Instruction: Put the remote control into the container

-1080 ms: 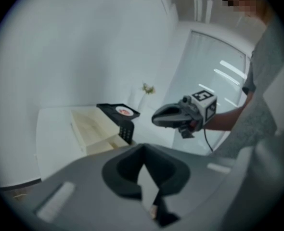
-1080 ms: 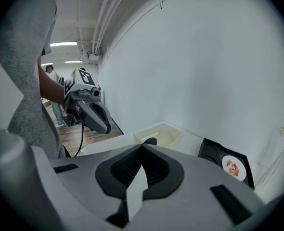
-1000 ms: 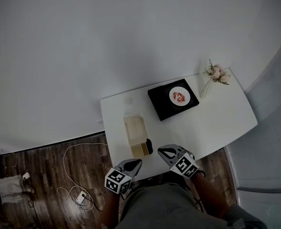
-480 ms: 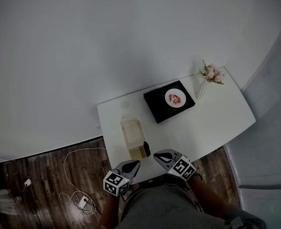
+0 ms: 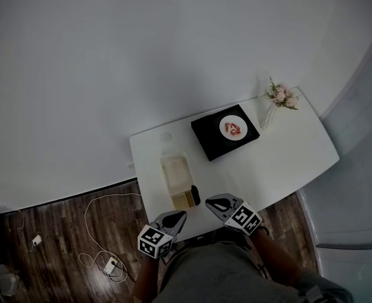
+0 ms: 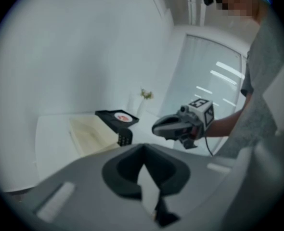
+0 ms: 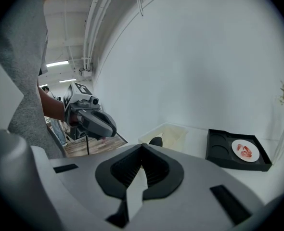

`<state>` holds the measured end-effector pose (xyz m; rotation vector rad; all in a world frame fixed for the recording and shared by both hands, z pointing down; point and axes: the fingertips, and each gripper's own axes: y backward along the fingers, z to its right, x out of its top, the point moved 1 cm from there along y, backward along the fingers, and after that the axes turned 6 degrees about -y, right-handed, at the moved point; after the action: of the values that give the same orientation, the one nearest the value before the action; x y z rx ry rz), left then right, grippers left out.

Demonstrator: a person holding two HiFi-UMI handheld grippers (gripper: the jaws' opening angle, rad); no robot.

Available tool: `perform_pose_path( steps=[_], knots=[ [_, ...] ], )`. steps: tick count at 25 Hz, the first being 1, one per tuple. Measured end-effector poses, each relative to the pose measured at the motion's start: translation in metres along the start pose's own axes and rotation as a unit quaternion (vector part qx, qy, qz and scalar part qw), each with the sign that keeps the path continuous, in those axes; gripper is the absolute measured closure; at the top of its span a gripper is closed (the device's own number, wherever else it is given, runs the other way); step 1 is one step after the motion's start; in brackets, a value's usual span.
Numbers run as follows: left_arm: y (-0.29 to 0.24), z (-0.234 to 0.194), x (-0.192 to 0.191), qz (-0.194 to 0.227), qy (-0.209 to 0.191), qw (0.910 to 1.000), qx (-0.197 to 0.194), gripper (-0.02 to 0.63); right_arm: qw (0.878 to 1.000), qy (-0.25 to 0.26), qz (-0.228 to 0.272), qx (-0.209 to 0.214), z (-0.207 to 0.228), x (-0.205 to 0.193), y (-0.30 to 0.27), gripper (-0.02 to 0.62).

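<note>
White-walled room, dark wood floor [image 5: 60,232], with a loose cable [image 5: 94,213] lying at the left. White bench [image 5: 287,156] is carrying:
- black tray [image 5: 208,137], far centre, bearing a white plate [image 5: 234,128] of red food;
- pink flowers [image 5: 279,96] in a vase, far right;
- pale rectangular container [image 5: 176,172], near left.

Remote control [image 5: 196,195], small and dark, is sitting just beside the container's near right corner, outside it. Left tool [image 5: 181,215] and right tool [image 5: 210,201] are hovering over the bench's near edge, the remote just beyond their tips. Both are showing jaws closed together, empty.
</note>
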<state>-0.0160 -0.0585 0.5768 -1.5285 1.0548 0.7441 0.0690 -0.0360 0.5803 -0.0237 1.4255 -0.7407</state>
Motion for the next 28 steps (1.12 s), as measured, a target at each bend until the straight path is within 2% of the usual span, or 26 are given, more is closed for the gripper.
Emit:
perform_pose_path(
  steps=[28],
  knots=[
    [0.0006, 0.0018, -0.0072, -0.006, 0.007, 0.9999, 0.003, 0.606, 1.000, 0.001, -0.009, 0.013, -0.0045, -0.0028, -0.0031, 0.580]
  ],
)
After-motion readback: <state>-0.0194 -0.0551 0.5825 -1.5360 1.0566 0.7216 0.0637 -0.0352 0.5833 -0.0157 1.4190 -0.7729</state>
